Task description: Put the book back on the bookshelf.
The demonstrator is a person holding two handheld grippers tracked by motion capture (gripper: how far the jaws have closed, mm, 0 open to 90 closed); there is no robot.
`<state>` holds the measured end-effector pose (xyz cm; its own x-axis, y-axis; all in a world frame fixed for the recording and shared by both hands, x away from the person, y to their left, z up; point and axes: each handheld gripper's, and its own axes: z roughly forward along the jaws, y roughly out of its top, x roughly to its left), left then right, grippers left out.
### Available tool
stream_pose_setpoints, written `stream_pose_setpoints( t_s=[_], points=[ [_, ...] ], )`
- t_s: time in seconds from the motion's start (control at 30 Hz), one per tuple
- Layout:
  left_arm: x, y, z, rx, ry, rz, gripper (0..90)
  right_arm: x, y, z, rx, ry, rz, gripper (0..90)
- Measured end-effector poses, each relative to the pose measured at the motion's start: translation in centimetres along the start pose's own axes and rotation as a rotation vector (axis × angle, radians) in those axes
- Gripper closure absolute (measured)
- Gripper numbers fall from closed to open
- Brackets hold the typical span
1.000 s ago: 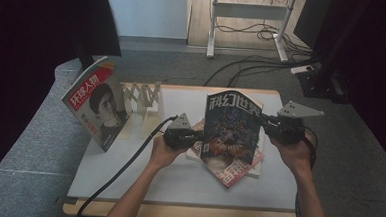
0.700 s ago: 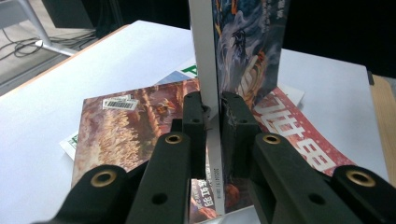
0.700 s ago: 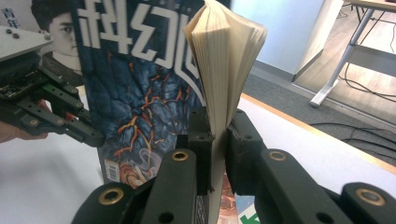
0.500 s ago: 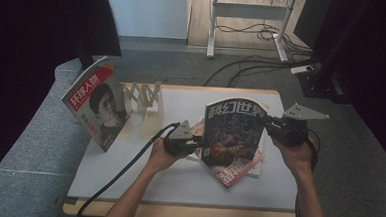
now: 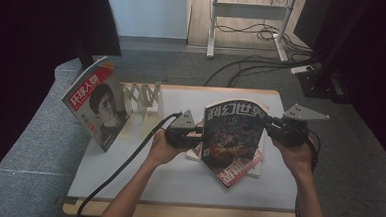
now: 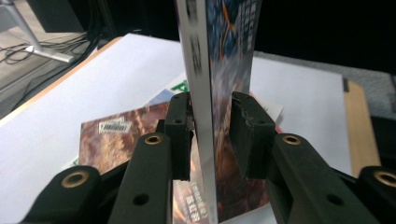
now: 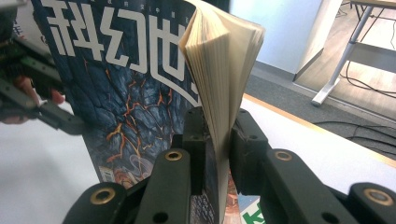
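Both grippers flank the raised magazine [image 5: 232, 135]: left [image 5: 199, 135] just loosened, right [image 5: 266, 123] clamps.

The held magazine [image 5: 232, 135] has a glossy paper cover and matt cream pages. The fingers [image 6: 180, 126] are matt black plastic with brass-coloured rivets. The counter [image 5: 127, 177] has a smooth matt white top and a wooden edge.

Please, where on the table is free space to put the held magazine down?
Free: the table's near strip in front of the magazine stack, and the patch between stack and wooden rack. Crowded: centre-right, and the left edge by the propped magazine.
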<state>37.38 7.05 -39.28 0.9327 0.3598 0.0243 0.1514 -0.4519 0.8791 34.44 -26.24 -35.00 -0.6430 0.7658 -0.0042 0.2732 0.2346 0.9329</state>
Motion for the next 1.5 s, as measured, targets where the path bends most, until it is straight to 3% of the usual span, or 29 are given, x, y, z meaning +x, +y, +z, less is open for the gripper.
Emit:
stream_pose_setpoints(
  t_s=[0.13, 0.4, 0.63, 0.8, 0.93, 1.03, 1.13, 1.3, 1.5],
  points=[
    [0.2, 1.5, -0.3, -0.005, -0.006, 0.008, 68.2, 0.0, 0.0, 0.0, 0.002, 0.000, -0.003, 76.6],
    [0.4, 4.1, -0.7, -0.017, 0.019, 0.028, 66.5, 0.2, 0.0, -0.1, 0.004, 0.005, -0.006, 76.6],
    [1.1, 5.7, -0.8, -0.026, -0.019, 0.010, 66.0, 0.2, 0.0, -0.2, 0.004, 0.008, -0.010, 76.6],
    [1.2, 6.9, -0.6, -0.020, -0.010, 0.011, 66.0, 0.2, 0.1, -0.2, 0.007, 0.010, -0.011, 76.6],
    [1.2, 7.8, -0.4, -0.010, 0.021, 0.013, 68.8, 0.3, 0.1, -0.3, 0.011, 0.012, -0.014, 76.6],
    [1.1, 8.2, -0.1, 0.015, 0.039, 0.021, 77.6, 0.2, 0.1, -0.3, 0.009, 0.012, -0.012, 76.4],
    [1.2, 8.3, -0.2, 0.022, 0.017, 0.009, 81.2, 0.1, -0.1, -0.4, 0.008, 0.014, -0.007, 75.1],
    [1.2, 8.3, -0.4, 0.031, -0.008, 0.014, 81.9, -0.1, -0.3, -0.6, 0.014, 0.006, -0.009, 68.9],
    [1.2, 8.3, -0.7, 0.048, -0.003, 0.027, 81.9, -0.5, -1.1, -1.1, 0.025, -0.028, -0.007, 62.4]
  ],
)
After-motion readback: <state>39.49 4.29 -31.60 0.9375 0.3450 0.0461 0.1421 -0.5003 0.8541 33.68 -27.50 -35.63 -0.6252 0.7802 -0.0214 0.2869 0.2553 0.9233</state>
